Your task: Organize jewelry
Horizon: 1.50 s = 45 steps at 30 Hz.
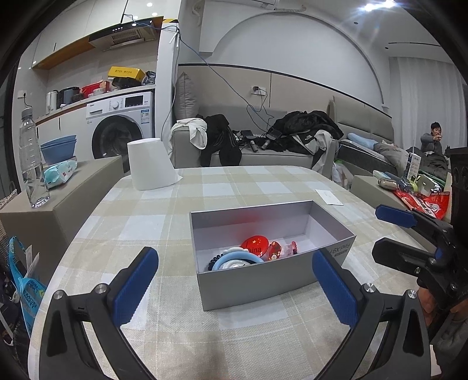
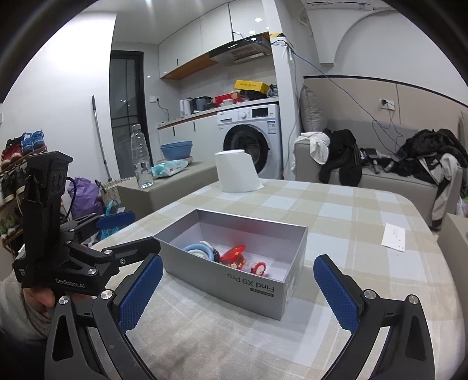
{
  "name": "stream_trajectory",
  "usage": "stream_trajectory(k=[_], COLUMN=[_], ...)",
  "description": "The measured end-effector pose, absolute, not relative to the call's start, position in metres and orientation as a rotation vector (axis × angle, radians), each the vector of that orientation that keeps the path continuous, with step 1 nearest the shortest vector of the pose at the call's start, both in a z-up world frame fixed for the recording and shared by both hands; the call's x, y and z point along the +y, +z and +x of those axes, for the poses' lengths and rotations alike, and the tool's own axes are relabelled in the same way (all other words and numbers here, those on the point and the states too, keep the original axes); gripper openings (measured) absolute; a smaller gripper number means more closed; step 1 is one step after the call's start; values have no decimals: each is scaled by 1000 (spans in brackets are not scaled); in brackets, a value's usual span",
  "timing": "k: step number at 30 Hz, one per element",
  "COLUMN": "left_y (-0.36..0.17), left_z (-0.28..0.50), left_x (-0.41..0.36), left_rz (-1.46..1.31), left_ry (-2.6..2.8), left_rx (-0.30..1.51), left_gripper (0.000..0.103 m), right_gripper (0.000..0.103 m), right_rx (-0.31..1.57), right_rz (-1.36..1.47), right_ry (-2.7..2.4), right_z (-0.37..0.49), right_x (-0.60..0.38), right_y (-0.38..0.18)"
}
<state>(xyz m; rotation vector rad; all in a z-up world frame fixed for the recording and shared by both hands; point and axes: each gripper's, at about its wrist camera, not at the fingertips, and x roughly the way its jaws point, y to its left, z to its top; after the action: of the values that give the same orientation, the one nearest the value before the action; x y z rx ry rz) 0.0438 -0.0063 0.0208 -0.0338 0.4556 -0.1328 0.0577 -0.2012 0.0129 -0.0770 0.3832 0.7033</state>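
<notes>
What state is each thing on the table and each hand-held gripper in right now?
Grey cardboard box: open, lidless, holding trinkets.
Red oval badge: lying inside the box.
White paper roll: upright on the table.
Left hand-held gripper: open, empty.
Right hand-held gripper: open, empty.

Trinkets half-hidden (box wall)

White walls with a curved arch recess, recessed ceiling spotlights on. White front-loading washing machine under a countertop, white upper cabinets and steel range hood above. Grey fabric sofa strewn with dark clothes behind the beige-and-white checked tablecloth.
</notes>
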Motion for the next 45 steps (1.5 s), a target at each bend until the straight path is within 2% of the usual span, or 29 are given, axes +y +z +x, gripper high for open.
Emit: stream_trajectory(k=[45], left_y=[21], left_z=[43], left_x=[-10], left_rz=[-21], left_ry=[-142], left_rx=[454], left_gripper=[102], right_gripper=[103], right_rx=[378], right_rz=[-73], right_ry=[704], right_z=[58], right_x=[-202], right_y=[13])
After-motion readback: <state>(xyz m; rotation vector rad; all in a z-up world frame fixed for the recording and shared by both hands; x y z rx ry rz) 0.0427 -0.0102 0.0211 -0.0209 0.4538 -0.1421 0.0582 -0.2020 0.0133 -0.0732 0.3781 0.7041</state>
